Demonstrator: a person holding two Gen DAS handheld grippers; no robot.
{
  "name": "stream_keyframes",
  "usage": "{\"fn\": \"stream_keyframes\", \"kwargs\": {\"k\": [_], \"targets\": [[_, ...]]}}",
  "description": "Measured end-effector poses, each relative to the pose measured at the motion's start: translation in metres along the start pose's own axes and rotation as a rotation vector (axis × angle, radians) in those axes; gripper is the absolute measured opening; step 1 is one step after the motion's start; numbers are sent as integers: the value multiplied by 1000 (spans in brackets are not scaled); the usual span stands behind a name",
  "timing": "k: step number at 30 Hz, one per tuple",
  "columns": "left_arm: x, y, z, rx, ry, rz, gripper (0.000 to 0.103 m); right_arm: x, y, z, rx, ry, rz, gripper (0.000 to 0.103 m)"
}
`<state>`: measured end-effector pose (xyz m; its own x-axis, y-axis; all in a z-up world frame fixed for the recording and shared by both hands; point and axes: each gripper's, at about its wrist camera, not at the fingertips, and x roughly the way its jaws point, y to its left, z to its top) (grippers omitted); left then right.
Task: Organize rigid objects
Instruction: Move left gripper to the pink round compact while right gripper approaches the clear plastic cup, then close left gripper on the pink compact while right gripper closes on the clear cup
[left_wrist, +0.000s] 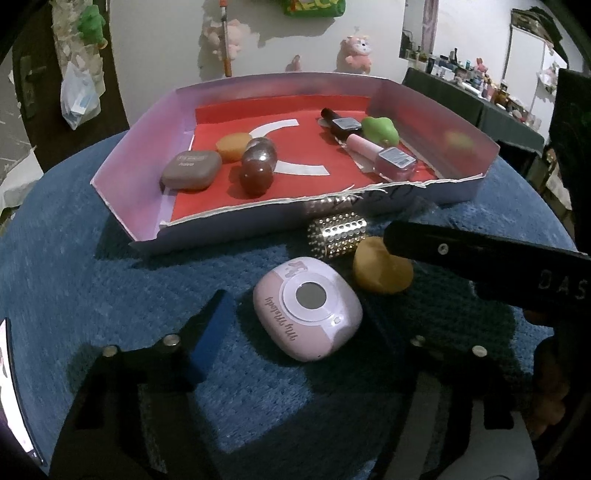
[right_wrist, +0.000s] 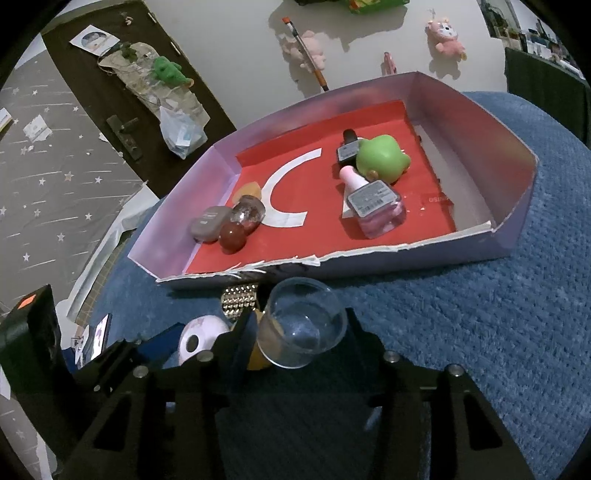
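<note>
On the blue mat (left_wrist: 110, 295), just in front of the shallow box (right_wrist: 517, 206) w/ red floor, left gripper (left_wrist: 295, 314) stands over the pink case (left_wrist: 308, 308); case lies between its fingers, blue pad of one finger (left_wrist: 212, 332) clear of it, other finger hidden, so jaws apart, no grip seen. Right gripper (right_wrist: 295, 328) is clamped on a clear round piece (right_wrist: 301, 325), w/ an orange lump (left_wrist: 382, 269) and a studded gold cylinder (left_wrist: 338, 236) close beside. In box: grey case (left_wrist: 190, 170), red-brown egg (left_wrist: 256, 177), two bottles, pink (right_wrist: 373, 205) and dark (right_wrist: 347, 146), and a green toy (right_wrist: 382, 157).
</note>
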<state>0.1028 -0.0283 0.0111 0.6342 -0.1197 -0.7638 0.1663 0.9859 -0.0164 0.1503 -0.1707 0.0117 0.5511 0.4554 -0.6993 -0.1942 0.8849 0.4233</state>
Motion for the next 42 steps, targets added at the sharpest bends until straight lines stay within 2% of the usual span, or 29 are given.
{"fn": "stream_keyframes", "kwargs": {"k": [2,3,7,18,42], "targets": [[-1,-3,1,11,-1,-10,54,0,0,0,1,4,1,45],[-1,-5,1,20,-2,-9,54,1,1,0,0,4,-1,45],[-1,-6,1,30,-4,-10,54,0,1,0,-4,-1,-6,44],[-7,9,-2,-38,-8,-77,54,-9,-7,-5,8,-13,-16,43],[-33,14,-12,-71,-42,-111,54,-37,-3,-37,-6,-11,-3,43]]}}
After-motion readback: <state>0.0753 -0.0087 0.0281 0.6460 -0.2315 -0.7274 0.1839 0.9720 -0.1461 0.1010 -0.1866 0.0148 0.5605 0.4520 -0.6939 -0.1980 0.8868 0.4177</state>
